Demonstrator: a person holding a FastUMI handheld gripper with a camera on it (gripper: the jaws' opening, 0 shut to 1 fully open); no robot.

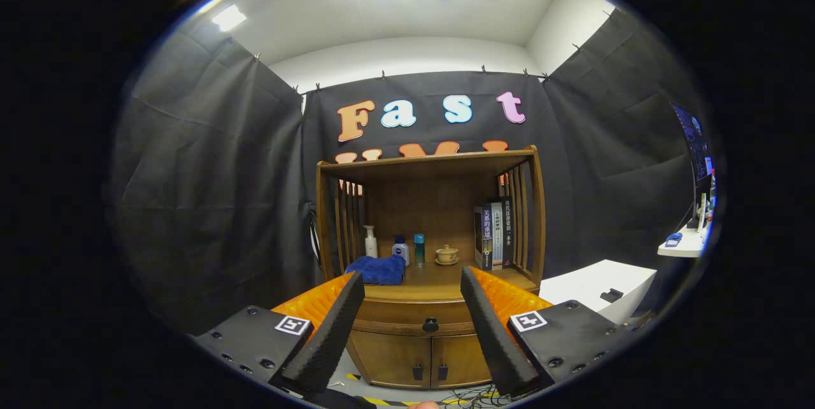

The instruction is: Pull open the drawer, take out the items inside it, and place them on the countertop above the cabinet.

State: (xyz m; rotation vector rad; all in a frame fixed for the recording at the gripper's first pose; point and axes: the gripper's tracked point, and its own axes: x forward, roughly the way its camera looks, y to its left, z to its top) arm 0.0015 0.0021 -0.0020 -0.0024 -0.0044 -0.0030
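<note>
Gripper (412, 281) fingers apart, gripping nothing | drawer (420, 320) closed (knob (430, 324) between the fingers, beyond them) | blue cloth (377, 269) on countertop (439, 278)

My gripper (412, 281) gapes before the cabinet (428, 256); its drawer (420, 322) sits between my fingers, doors (423, 361) below. On the countertop (439, 281): cloth (377, 269), bottles (370, 241) behind, cup (447, 255), books (493, 234) rightmost.

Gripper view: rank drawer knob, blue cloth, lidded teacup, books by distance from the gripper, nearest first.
The gripper has its fingers open, short of the cabinet.
1. Drawer knob: between the fingers, on the drawer front.
2. Blue cloth: countertop's front, left.
3. Lidded teacup and books: farther back, right; too close to call.
</note>
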